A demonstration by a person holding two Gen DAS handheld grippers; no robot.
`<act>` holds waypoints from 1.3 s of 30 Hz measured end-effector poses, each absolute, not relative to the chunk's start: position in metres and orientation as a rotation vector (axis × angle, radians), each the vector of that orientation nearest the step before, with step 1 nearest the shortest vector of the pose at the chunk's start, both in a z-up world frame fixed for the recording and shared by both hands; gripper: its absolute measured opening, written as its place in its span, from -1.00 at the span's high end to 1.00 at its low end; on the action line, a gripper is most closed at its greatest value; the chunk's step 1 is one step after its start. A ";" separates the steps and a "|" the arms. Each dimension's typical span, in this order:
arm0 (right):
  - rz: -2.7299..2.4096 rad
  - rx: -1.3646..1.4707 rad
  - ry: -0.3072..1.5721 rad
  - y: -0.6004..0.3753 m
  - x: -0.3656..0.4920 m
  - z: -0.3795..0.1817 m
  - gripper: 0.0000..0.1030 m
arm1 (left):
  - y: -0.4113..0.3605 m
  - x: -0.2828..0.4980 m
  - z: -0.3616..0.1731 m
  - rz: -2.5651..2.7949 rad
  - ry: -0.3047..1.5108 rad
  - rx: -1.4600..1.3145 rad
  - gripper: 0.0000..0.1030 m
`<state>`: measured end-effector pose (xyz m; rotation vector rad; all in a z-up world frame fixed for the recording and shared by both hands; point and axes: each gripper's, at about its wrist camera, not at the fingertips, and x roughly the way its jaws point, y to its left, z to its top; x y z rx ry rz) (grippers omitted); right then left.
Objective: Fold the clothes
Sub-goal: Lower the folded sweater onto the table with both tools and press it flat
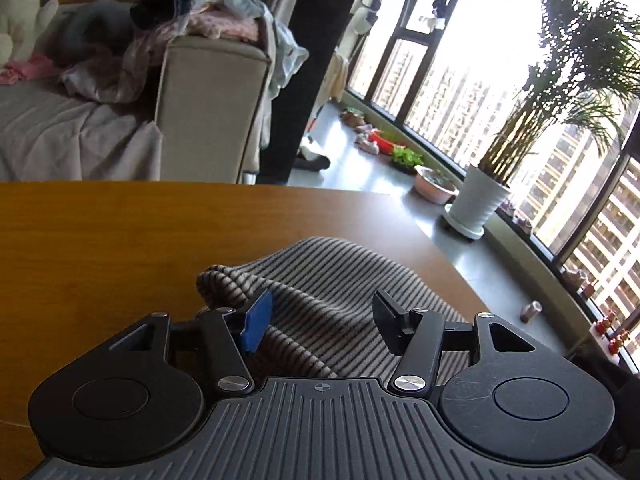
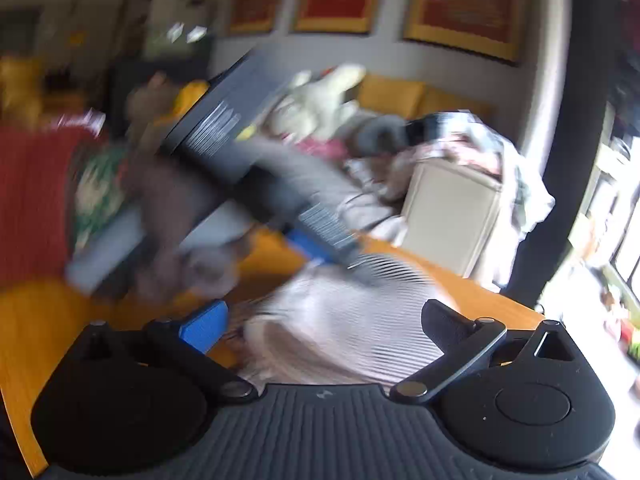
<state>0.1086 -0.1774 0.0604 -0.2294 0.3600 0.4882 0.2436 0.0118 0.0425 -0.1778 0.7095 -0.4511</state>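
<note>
Item: striped knit garment (image 1: 320, 292), grey-brown with fine dark stripes, lying on the wooden table (image 1: 100, 232) at lower centre of the left wrist view, bunched into a soft mound with a rolled edge at its left; no crisp fold line or squared outline is visible, so it reads as early or mid-fold, not finished. Left gripper (image 1: 322, 322): jaws partly apart, blue pad at left and black pad at right, the garment lying between and beneath them; neither pad visibly presses on the cloth, so no grip is judged. Right gripper (image 2: 324, 326): jaws spread wide at lower centre of the right wrist view, the same striped cloth (image 2: 340, 320) below and between them, not clamped; this view is heavily blurred. Left gripper seen from the right (image 2: 320, 248): at centre of the right wrist view, over the far edge of the garment, held by a blurred hand (image 2: 172, 216) at centre left; its state cannot be told there. Outstanding stock: a heap of unfolded clothes (image 1: 192, 20) on the sofa arm (image 1: 212, 100) at upper left of the left wrist view, with more cloth spread on the seat beside it. Assessment: one garment in work and apparently released by both claws; smoothing and further folds look needed, and the pile on the sofa is not yet dealt with.
</note>
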 end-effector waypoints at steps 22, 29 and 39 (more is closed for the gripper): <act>0.432 0.300 0.659 -0.254 0.158 -0.005 -1.00 | 0.022 0.245 0.032 -0.466 0.696 -0.144 -0.19; 0.407 0.290 0.514 -0.272 0.183 0.049 -0.37 | 0.024 0.243 0.031 -0.476 0.693 -0.139 -0.19; 0.476 0.415 0.686 -0.253 0.254 0.002 -0.11 | 0.030 0.242 0.031 -0.495 0.694 -0.148 -0.20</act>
